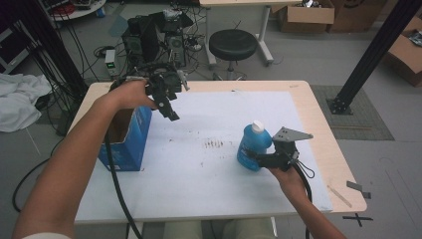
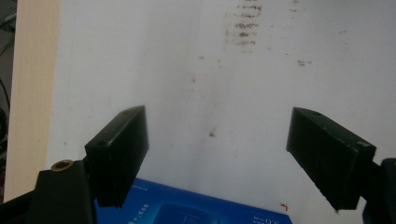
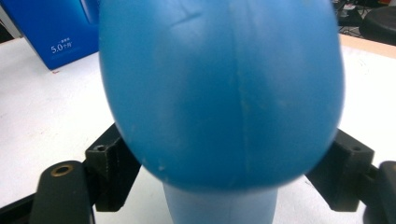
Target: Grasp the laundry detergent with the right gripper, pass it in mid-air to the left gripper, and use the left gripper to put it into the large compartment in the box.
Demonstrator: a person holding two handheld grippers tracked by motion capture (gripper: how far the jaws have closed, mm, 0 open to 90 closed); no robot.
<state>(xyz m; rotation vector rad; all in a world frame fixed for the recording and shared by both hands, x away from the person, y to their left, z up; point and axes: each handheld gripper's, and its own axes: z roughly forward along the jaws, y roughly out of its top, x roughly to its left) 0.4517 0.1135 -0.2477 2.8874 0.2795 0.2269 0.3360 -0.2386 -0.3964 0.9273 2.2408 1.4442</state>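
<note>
My right hand-held gripper clamps the upright bottle near the desk's right edge; the box lies leftward, under my wide-open left hand-held gripper.

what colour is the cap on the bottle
White, on a blue bottle; the cap shows best in the high view.

You are seeing the box sitting at the table's left edge, left of frame centre. The bottle is standing right of centre, well apart from it. A stool is standing behind the table, upper centre.
</note>
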